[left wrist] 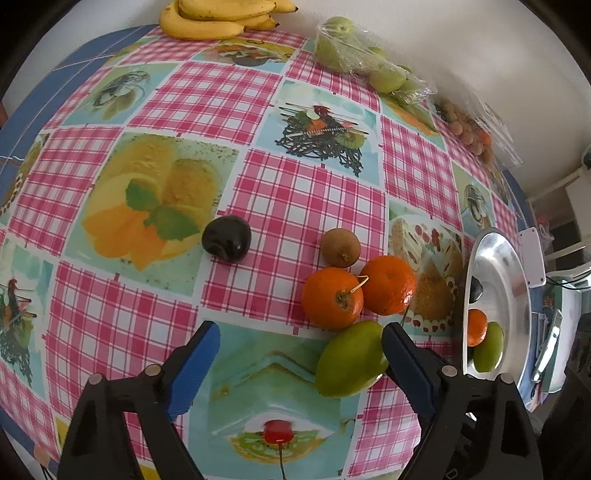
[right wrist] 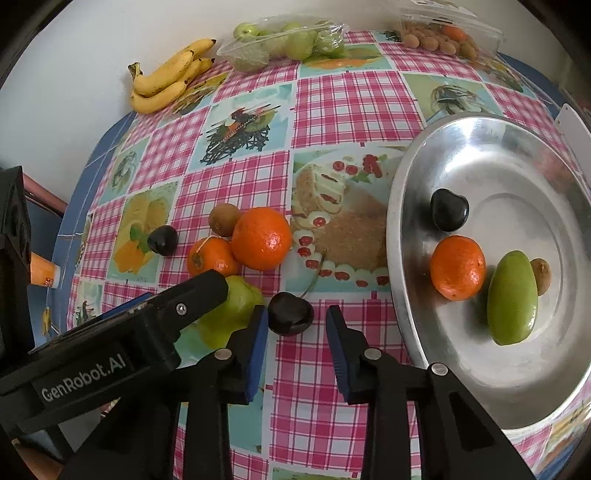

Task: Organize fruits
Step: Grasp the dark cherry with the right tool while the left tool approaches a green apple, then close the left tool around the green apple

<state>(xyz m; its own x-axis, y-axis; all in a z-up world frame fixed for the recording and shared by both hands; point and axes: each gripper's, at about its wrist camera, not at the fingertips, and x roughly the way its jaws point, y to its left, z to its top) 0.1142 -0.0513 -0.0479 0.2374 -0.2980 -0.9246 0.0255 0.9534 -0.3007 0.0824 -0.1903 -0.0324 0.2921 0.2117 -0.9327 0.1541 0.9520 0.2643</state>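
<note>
Lying glossy and near-black on the checked tablecloth (right wrist: 354, 110), a dark cherry (right wrist: 290, 313) is sitting between the right gripper (right wrist: 296, 321)'s parted pads, untouched. The left gripper (left wrist: 301, 341), lettered "GenRobot.AI", is gaping beside a green mango (left wrist: 351, 358).

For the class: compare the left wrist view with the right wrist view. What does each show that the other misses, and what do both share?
Only the left wrist view shows the left gripper from behind, open beside the green mango. Only the right wrist view shows the dark cherry between the right gripper pads, and the small brown kiwi on the round metal plate. Both show the yellow bananas.
</note>
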